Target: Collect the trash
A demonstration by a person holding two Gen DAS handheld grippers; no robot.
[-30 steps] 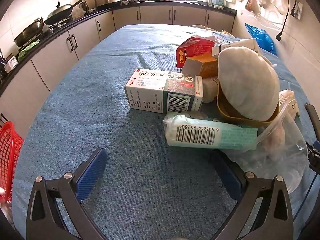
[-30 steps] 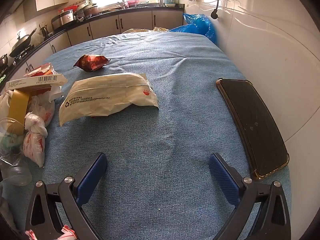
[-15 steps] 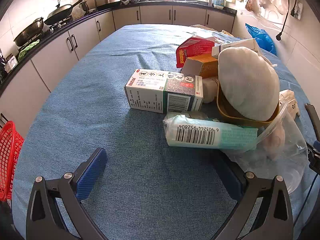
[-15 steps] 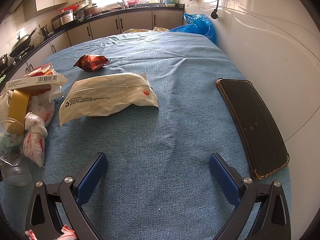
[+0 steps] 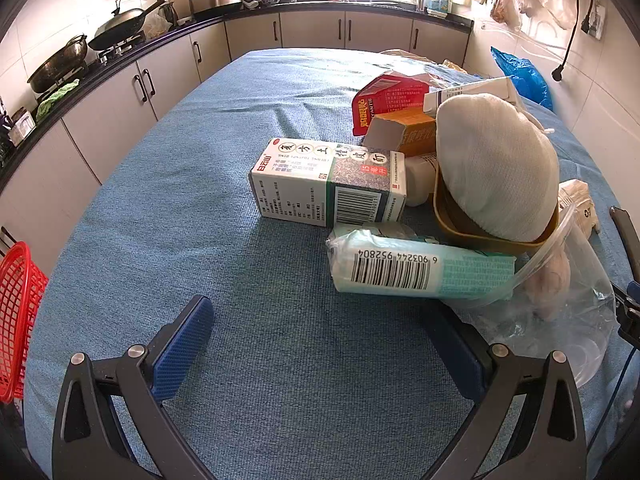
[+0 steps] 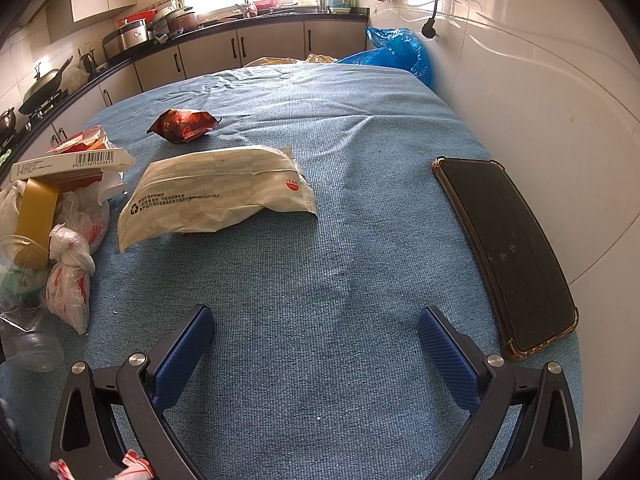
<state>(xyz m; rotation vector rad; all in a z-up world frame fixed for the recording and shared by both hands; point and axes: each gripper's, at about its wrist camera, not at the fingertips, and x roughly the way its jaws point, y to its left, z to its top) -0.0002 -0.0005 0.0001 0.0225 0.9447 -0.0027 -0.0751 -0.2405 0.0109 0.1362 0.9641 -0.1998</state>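
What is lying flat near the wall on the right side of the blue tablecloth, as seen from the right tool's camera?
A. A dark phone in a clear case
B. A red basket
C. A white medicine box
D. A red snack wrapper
A: a dark phone in a clear case lies flat on the tablecloth beside the white wall, apart from the trash further left.

In the left wrist view, bare blue cloth (image 5: 168, 208) lies open from nine to twelve o'clock, while a green-and-white box (image 5: 328, 182), a barcoded packet (image 5: 420, 270) and a bowl (image 5: 480, 228) crowd one to three. In the right wrist view, cloth is clear ahead; a cream bag (image 6: 218, 196) blocks eleven, a phone (image 6: 508, 244) two.
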